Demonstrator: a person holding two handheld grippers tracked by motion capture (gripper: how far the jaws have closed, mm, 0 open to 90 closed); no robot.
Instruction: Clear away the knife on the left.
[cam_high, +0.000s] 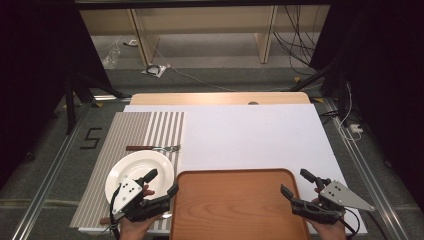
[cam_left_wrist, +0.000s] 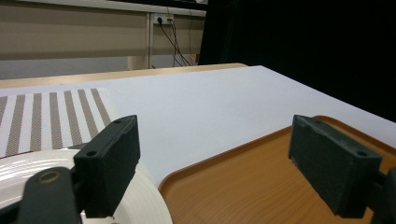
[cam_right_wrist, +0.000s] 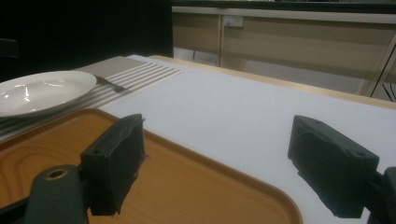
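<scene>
Approach step: left hand-held gripper (cam_high: 162, 181), jaws apart, empty, over plate (cam_high: 135, 167); right hand-held gripper (cam_high: 296, 183) likewise, tray's (cam_high: 235, 205) 3 o'clock. Next: grip plate rim.

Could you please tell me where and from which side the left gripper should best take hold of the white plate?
Probably the white plate by its near-right rim, approached low from the person's side. The rim lifts off the striped placemat there, and the open left gripper already hovers over it.
</scene>
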